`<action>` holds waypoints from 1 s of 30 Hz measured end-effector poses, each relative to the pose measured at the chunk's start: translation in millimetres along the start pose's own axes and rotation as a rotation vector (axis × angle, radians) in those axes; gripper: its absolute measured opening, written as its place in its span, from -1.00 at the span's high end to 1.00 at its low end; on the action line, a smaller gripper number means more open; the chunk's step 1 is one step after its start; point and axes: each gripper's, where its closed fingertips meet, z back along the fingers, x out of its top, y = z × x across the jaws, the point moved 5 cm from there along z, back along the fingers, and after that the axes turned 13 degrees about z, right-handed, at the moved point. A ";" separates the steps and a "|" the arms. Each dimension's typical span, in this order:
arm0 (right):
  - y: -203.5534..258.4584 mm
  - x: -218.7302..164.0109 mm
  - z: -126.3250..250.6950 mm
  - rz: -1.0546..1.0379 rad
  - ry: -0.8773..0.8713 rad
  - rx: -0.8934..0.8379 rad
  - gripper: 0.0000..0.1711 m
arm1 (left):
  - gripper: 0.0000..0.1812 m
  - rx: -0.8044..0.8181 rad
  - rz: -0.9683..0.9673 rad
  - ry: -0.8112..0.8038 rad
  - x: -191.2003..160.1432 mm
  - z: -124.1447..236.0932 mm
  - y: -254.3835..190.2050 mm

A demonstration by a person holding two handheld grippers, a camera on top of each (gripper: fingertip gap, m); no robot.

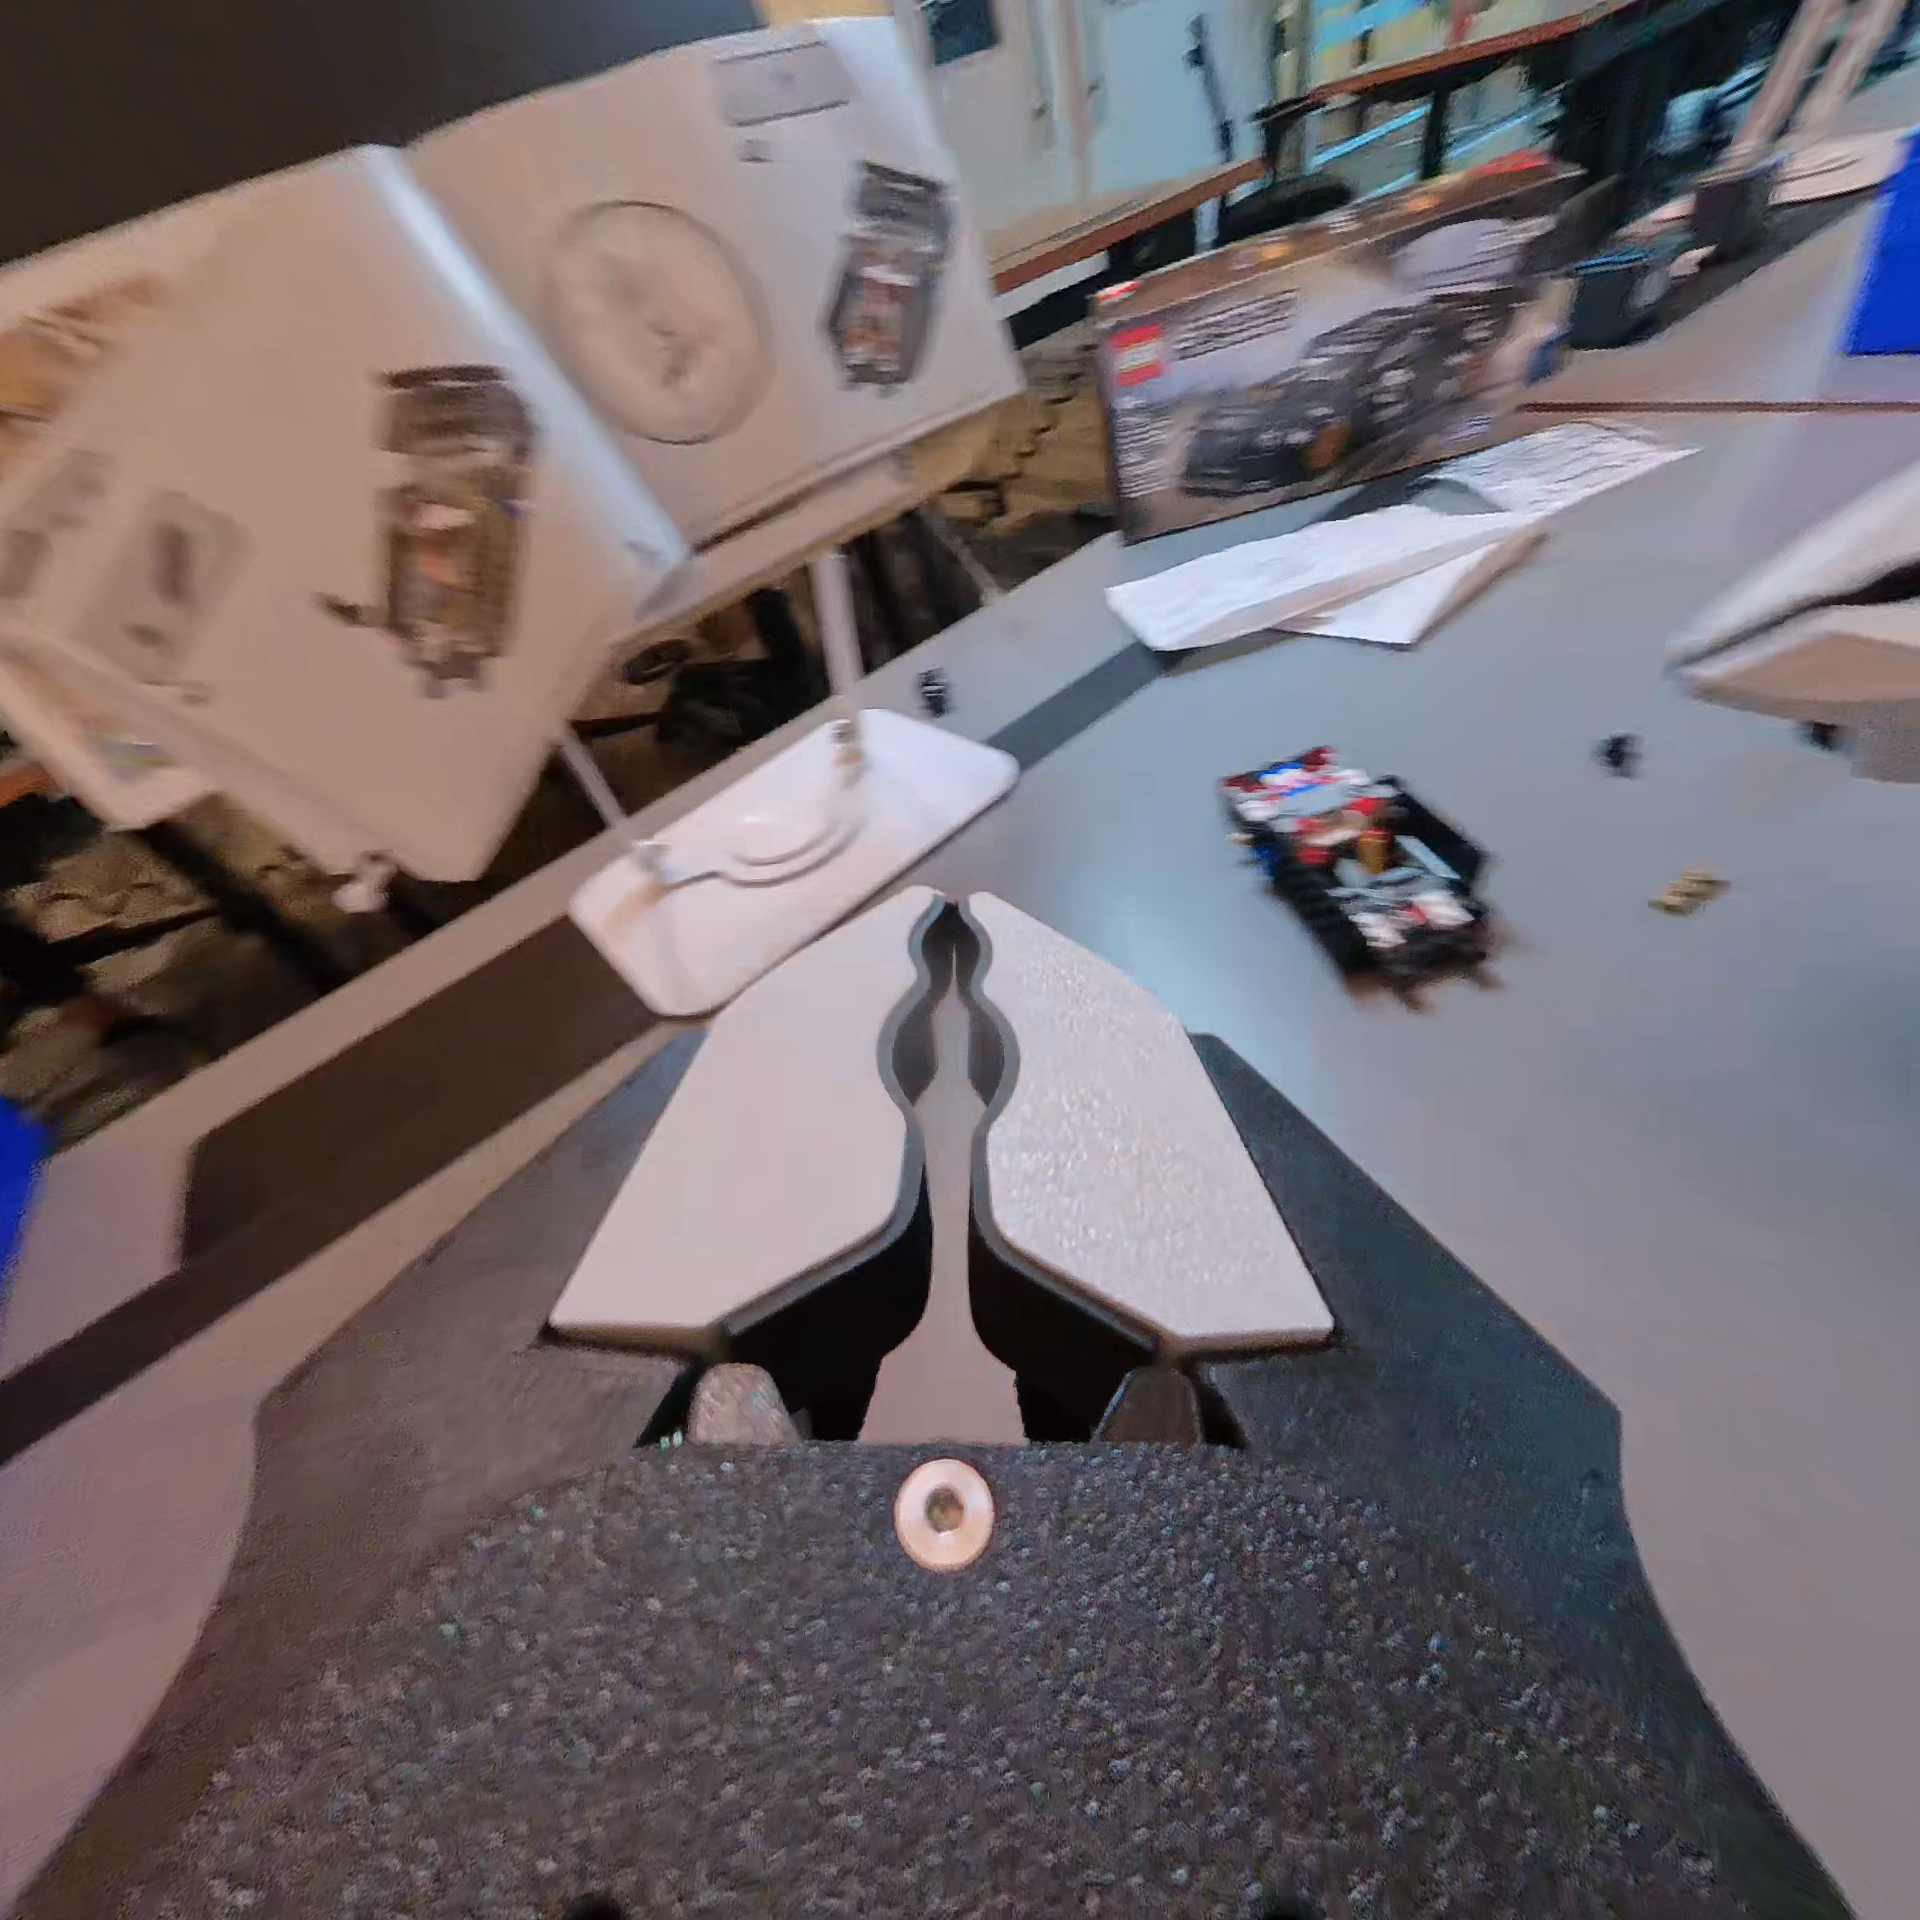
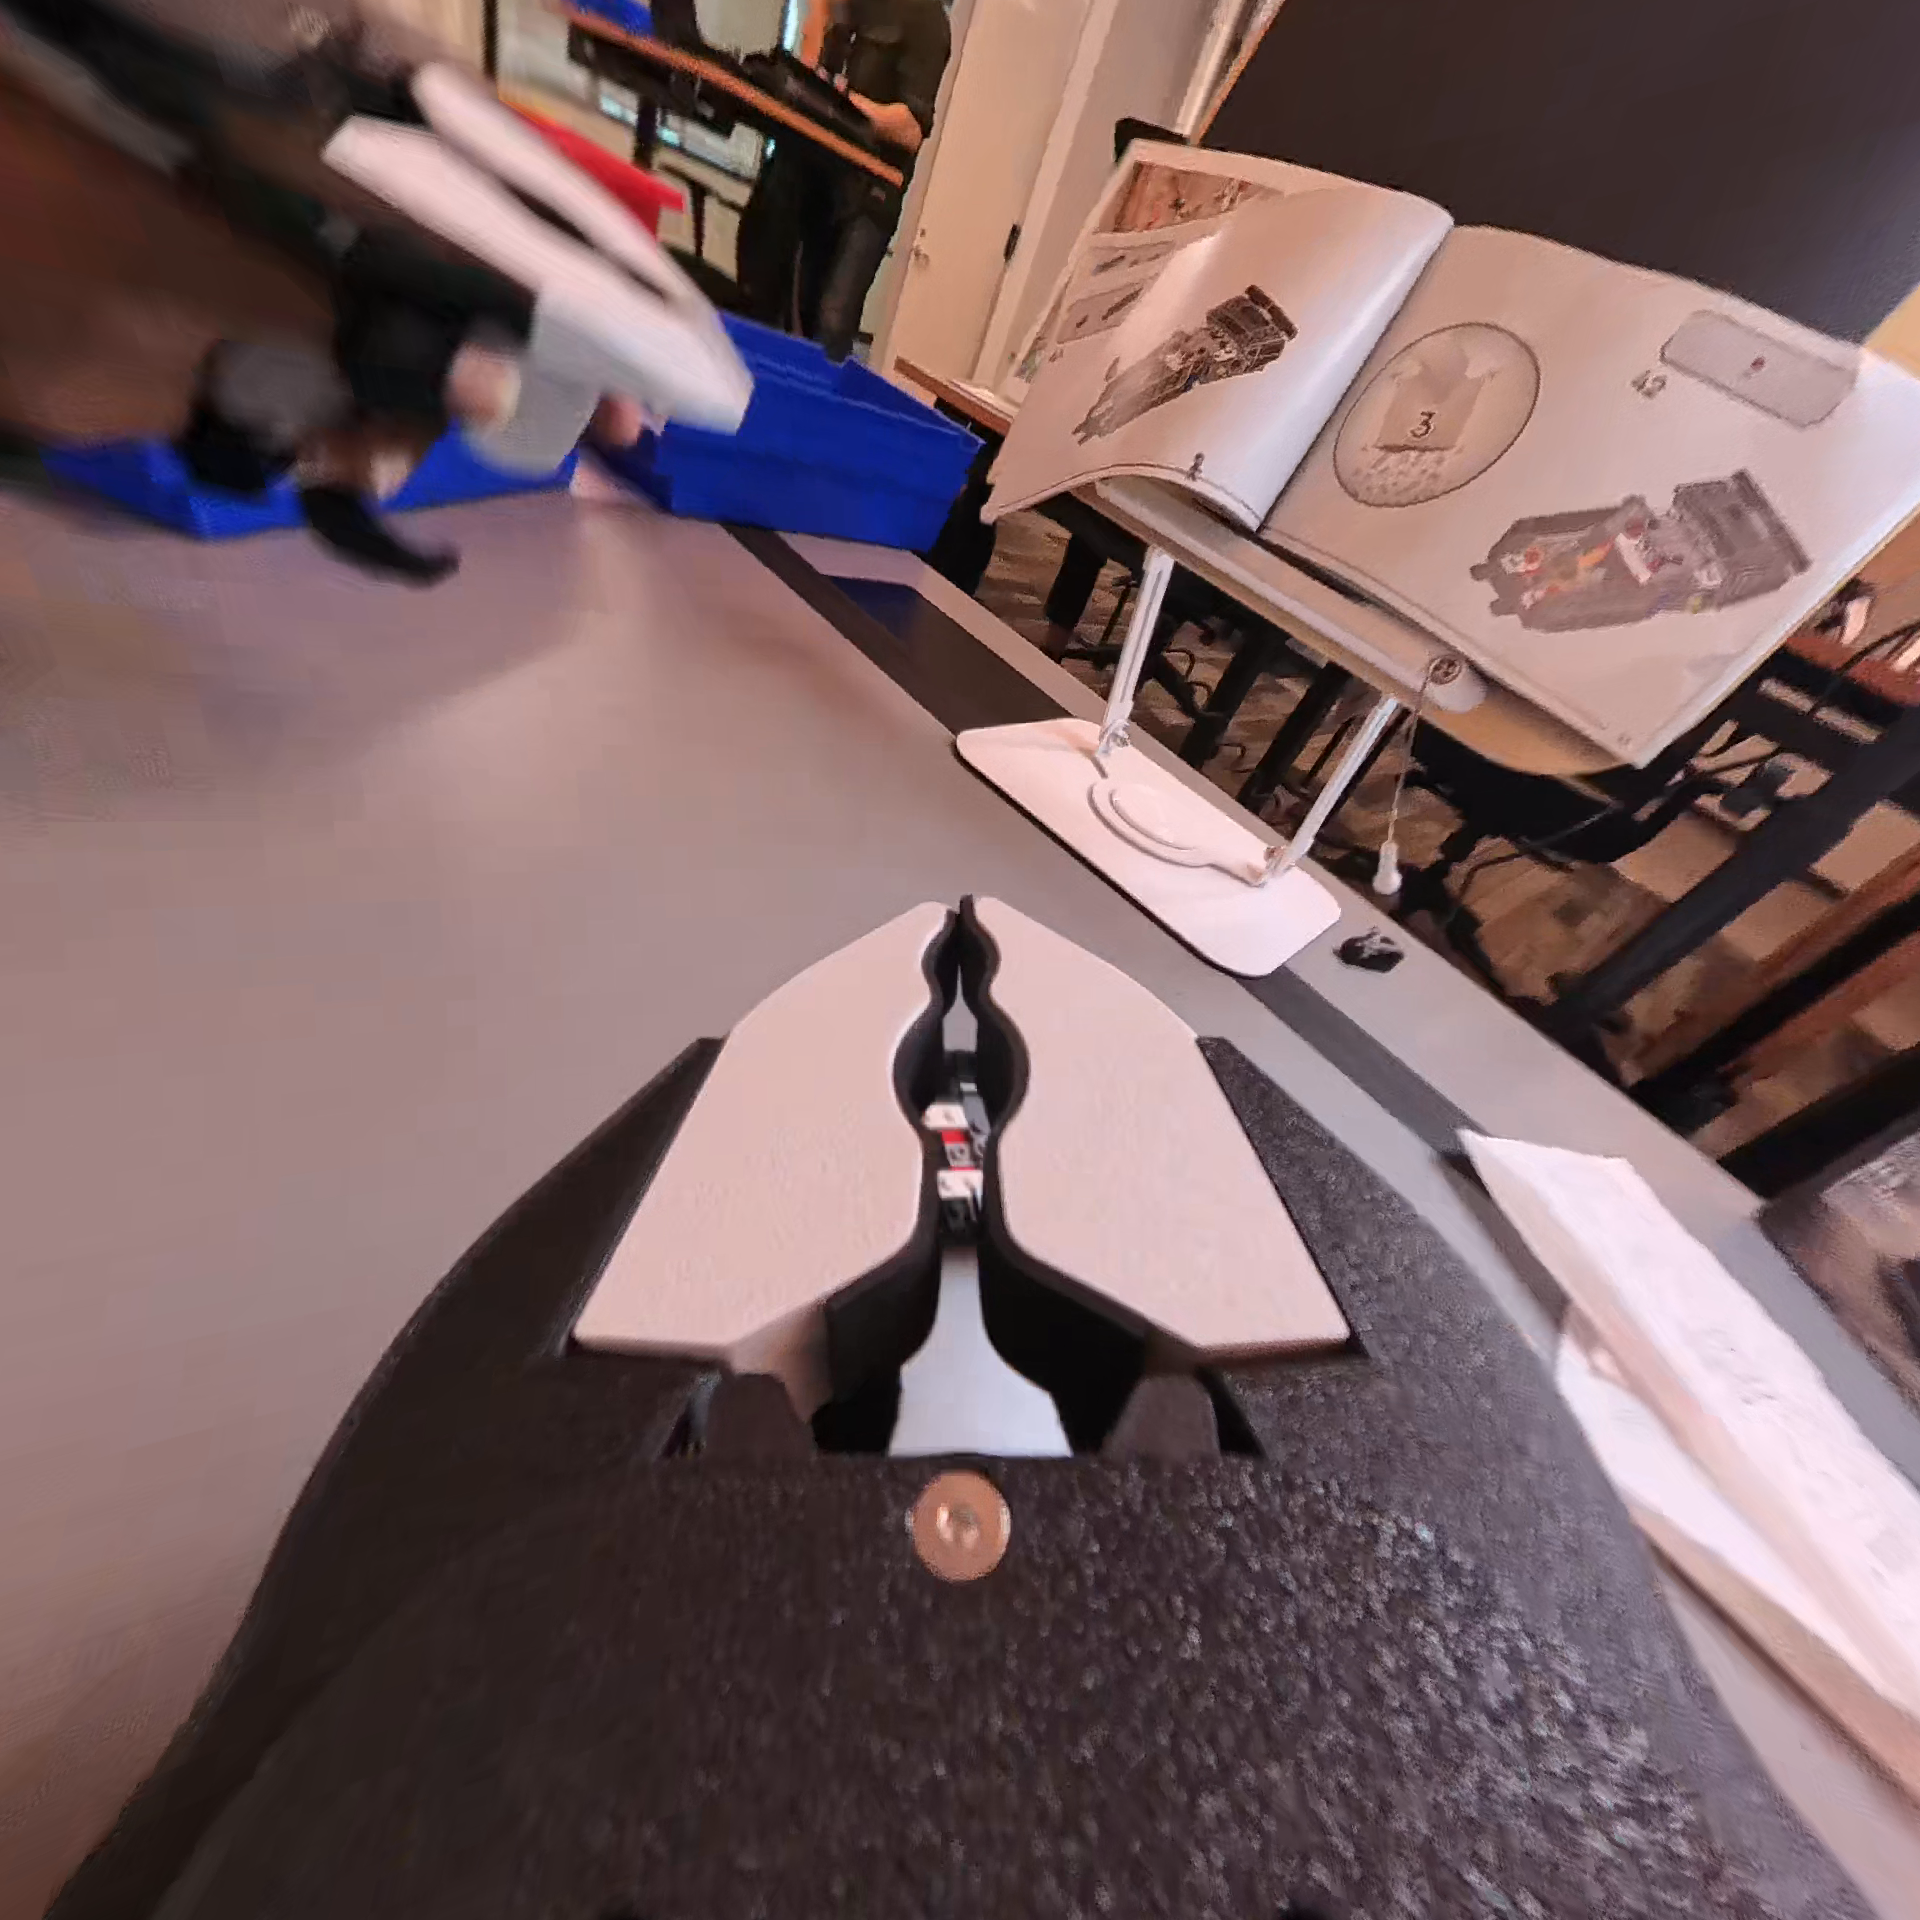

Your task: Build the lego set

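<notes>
The part-built lego car is mostly black with red, white and what looks like blue through the blur. It lies on a grey table crossed by a black strip. Blue bins stand behind; the instruction booklet and its stand are white.

Bare table beside stand base

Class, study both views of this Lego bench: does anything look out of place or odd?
A few small pieces lie scattered away from the half-built car: a tan one beside it, a black one farther off, another black one by the stand's base, near the table edge. Nothing looks damaged.
</notes>
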 end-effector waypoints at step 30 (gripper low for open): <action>-40.1 -29.8 -41.8 -0.087 0.105 -0.229 1.00 | 1.00 -0.325 0.073 0.064 -66.8 -4.0 -60.1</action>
